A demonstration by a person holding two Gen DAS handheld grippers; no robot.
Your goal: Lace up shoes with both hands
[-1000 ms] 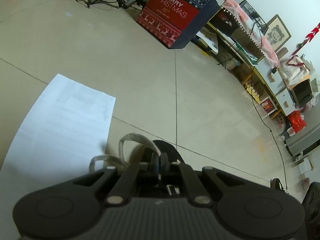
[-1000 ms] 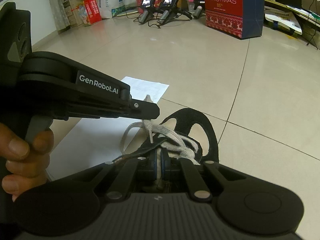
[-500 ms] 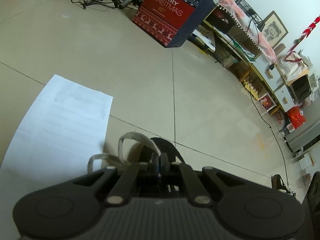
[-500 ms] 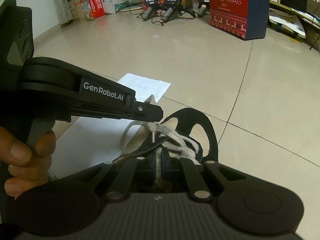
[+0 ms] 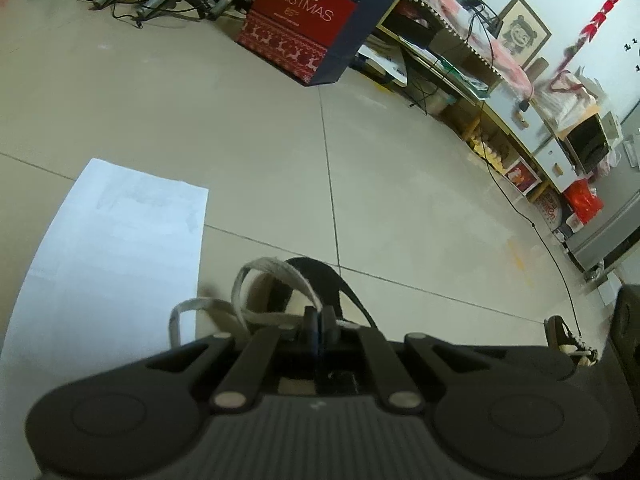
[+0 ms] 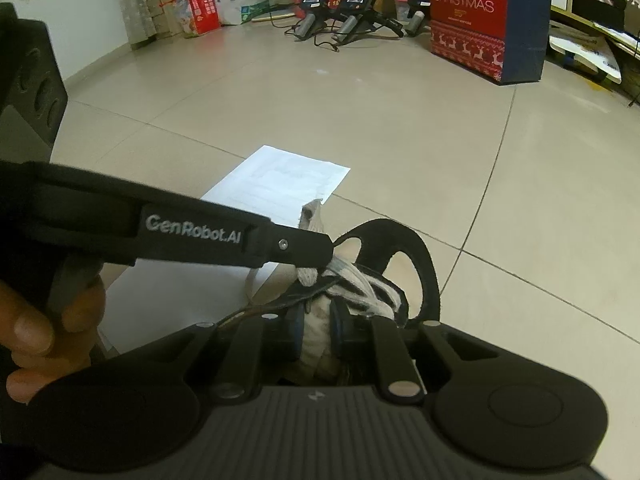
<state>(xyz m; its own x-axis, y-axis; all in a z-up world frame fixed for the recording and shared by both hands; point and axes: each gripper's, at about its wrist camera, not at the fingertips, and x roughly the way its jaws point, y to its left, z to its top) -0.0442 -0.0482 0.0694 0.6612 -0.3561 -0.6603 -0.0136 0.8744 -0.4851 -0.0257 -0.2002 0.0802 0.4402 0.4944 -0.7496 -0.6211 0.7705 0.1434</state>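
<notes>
Right wrist: right gripper (image 6: pixel 316 322) opening around lace (image 6: pixel 318 344) (left gripper (image 5: pixel 320 320) pinching lace), floor (image 6: pixel 520 184) open beyond

Bare floor (image 6: pixel 400 120) ahead; Christmas box (image 6: pixel 480 20) (probably cardboard) stands well back

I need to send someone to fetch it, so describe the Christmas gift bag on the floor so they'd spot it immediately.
Look across the tiled floor to its far side, beside the low shelf. The bag stands upright there, right of the handheld devices; only it shows a red front reading MERRY CHRISTMAS with white reindeer.
</notes>
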